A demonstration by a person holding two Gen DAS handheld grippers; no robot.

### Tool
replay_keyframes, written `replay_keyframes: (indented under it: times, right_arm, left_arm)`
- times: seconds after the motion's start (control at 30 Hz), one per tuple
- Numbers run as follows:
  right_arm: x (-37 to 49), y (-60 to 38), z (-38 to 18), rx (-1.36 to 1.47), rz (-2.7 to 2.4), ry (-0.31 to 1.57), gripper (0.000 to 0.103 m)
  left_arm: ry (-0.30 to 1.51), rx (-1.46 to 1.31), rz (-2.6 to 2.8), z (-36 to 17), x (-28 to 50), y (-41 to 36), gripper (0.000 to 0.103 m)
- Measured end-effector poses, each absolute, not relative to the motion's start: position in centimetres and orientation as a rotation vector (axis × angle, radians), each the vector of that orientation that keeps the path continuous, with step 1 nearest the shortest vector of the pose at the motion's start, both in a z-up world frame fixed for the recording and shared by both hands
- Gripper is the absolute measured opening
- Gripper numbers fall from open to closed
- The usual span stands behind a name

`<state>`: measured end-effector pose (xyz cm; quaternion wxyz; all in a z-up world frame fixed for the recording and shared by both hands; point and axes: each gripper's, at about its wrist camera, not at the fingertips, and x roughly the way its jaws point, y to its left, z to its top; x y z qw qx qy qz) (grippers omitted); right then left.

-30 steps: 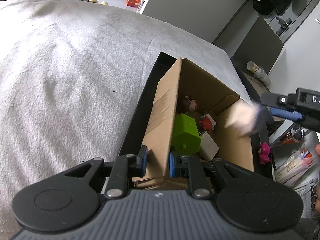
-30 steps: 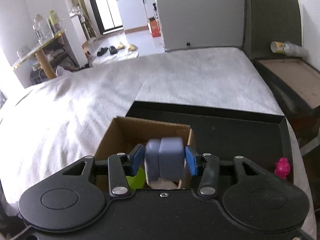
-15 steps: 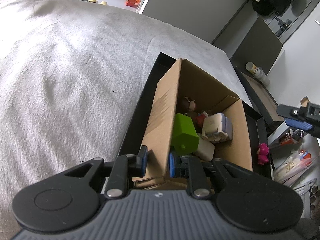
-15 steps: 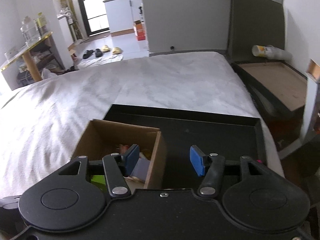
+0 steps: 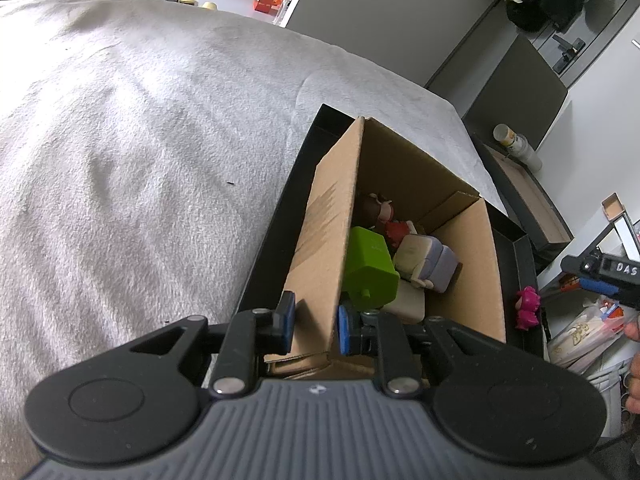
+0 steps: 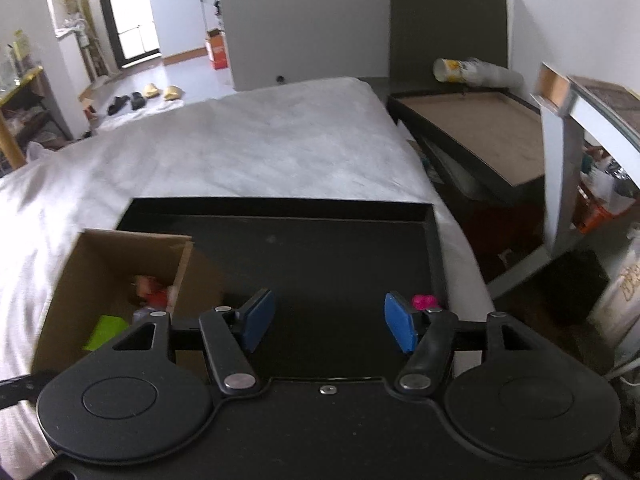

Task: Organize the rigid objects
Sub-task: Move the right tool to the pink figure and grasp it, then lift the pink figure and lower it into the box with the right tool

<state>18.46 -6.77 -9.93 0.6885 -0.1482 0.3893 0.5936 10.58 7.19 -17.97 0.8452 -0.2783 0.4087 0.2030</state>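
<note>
Two grippers, left gripper (image 5: pixel 316 322) jaws clamping cardboard box (image 5: pixel 326 232) wall, right gripper (image 6: pixel 326 322) jaws opening, empty, pink toy (image 6: pixel 424 301) half-hidden.

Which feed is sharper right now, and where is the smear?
Left wrist view: crisp, the toys in the cardboard box read clearly. Right wrist view: motion blur, worst on the box and the right edge; the pink toy is soft.

box (image 5: pixel 324 236): matt cardboard | blanket (image 5: pixel 140 140): fuzzy cloth | tray (image 6: pixel 340 264): matt black

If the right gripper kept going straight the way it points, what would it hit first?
Probably the bare floor of the black tray. Nothing lies between the right gripper's opening jaws; the pink toy sits just right of that line.
</note>
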Motion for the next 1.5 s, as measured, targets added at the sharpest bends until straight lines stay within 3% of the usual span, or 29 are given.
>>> replay_keyframes:
  times: [0.23,0.5,0.7,0.73,0.8,0.83,0.93,1.5]
  right_arm:
    - [20.0,-5.8,-13.0,-0.371,1.274,0.908,0.060]
    - [21.1,-4.2,-16.8,-0.430,1.217,0.962,0.048]
    - [21.5,-3.5,-20.0,-0.491,1.163,0.998,0.048]
    - [21.6,-3.5,-20.5,-0.497,1.159,1.022,0.045]
    - [21.9,-3.6,-21.6,-0.481,1.162,1.090,0.028]
    - [21.9,-3.7,-22.0,-0.482,1.162,1.100,0.028]
    - [21.4,-4.1,-22.1,-0.498,1.172,1.070,0.021]
    - [19.3,-6.5,-16.5,-0.406,1.305,1.035,0.020]
  left_arm:
    - [0.864,-0.582,0.437,-18.0,10.6,7.0,0.020]
    - [0.867,-0.583,0.447,-18.0,10.8,7.0,0.020]
    - [0.868,-0.583,0.450,-18.0,10.9,7.0,0.020]
    - [0.868,-0.583,0.450,-18.0,10.9,7.0,0.020]
    - [0.868,-0.582,0.452,-18.0,10.9,7.0,0.020]
    - [0.868,-0.582,0.452,-18.0,10.9,7.0,0.020]
    - [0.869,-0.580,0.454,-18.0,10.9,7.0,0.020]
    - [0.864,-0.599,0.453,-18.1,10.7,7.3,0.020]
